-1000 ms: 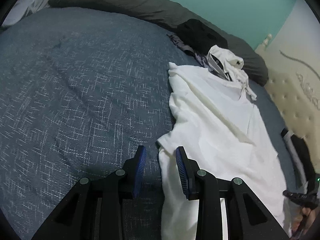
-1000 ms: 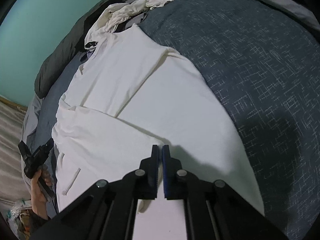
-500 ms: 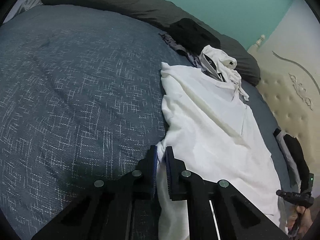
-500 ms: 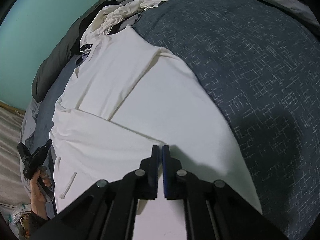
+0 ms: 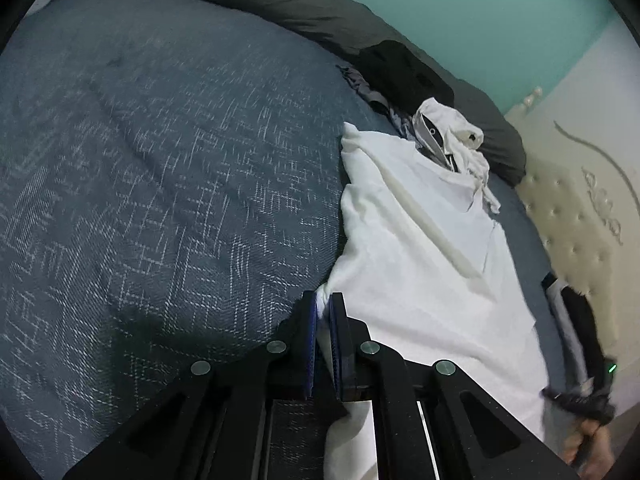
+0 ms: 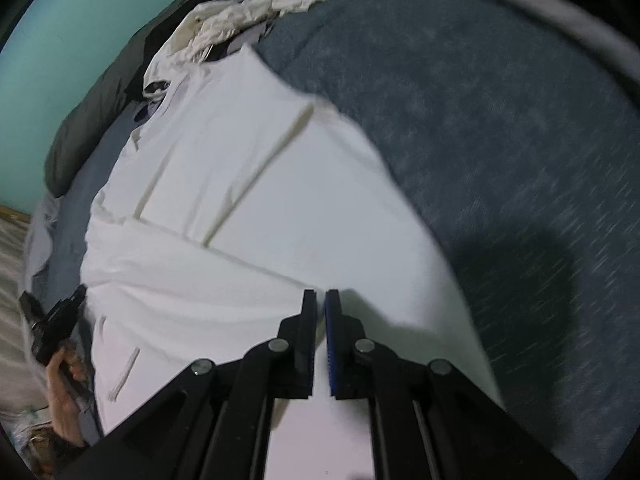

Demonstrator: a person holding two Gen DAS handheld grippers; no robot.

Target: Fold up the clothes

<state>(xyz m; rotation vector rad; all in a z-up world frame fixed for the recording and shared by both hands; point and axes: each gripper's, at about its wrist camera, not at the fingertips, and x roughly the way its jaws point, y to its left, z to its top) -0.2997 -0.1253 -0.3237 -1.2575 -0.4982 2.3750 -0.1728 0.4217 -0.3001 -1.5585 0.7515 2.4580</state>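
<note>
Teal wall (image 5: 500,4), tufted headboard (image 5: 576,216) — blue-grey bedspread (image 5: 160,184)

The left claw (image 5: 323,300), black with blue pads, is pinched on the near left edge of a white cotton garment (image 5: 420,264) spread flat on a bed with a dark blue, white-flecked woven cover (image 5: 160,184). A long crease runs down the garment. Beyond its far end lies a crumpled white piece of clothing (image 5: 456,136), touching it, with a dark grey bolster pillow (image 5: 320,16) behind. At the right edge, a hand (image 5: 592,440) grips the other black claw's handle, near a cream tufted headboard (image 5: 576,216).
</note>
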